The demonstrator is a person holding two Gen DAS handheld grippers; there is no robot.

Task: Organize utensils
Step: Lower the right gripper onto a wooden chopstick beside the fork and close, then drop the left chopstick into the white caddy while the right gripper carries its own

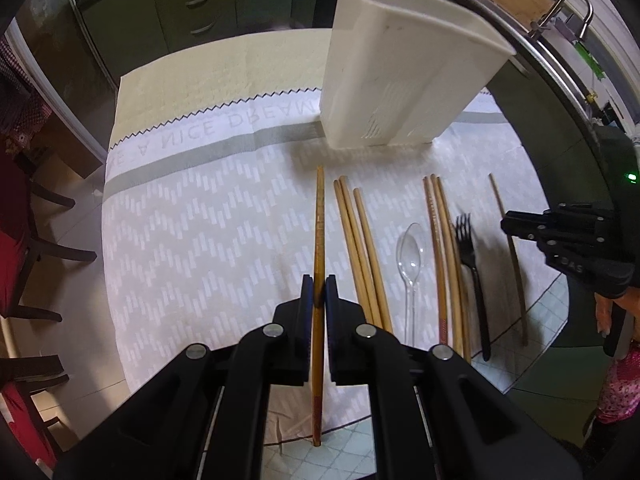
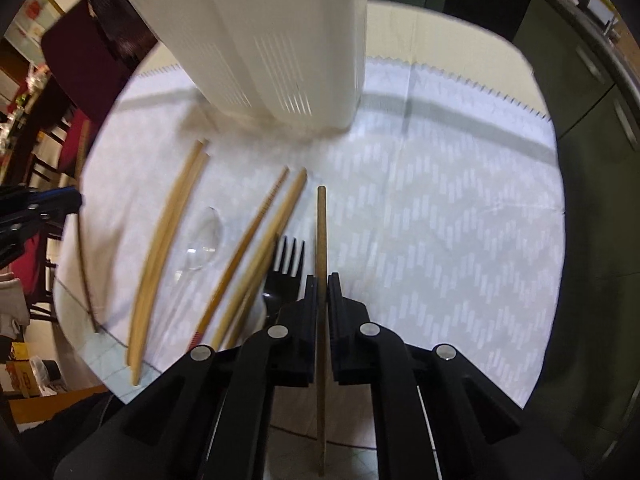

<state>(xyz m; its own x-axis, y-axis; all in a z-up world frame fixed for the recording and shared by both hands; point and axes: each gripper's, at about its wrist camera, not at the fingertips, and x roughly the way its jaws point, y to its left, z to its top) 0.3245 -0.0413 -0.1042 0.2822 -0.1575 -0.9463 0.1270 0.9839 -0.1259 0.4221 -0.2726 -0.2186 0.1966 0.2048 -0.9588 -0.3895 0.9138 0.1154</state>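
The left gripper (image 1: 319, 298) is squeezed tight on one brown chopstick (image 1: 319, 240). The stick runs the long way, straight out between the jaws, and its tip points at the white holder (image 1: 400, 76) standing up ahead on the cloth (image 1: 200, 220). The right gripper (image 2: 323, 294) pinches its own stick (image 2: 321, 232) the same way and looks closer to the holder (image 2: 272, 40). More sticks, a clear spoon (image 1: 409, 256) and a black fork (image 1: 468, 248) lie flat between them. The cloth reads "A NICE DREAM", seen upside down.
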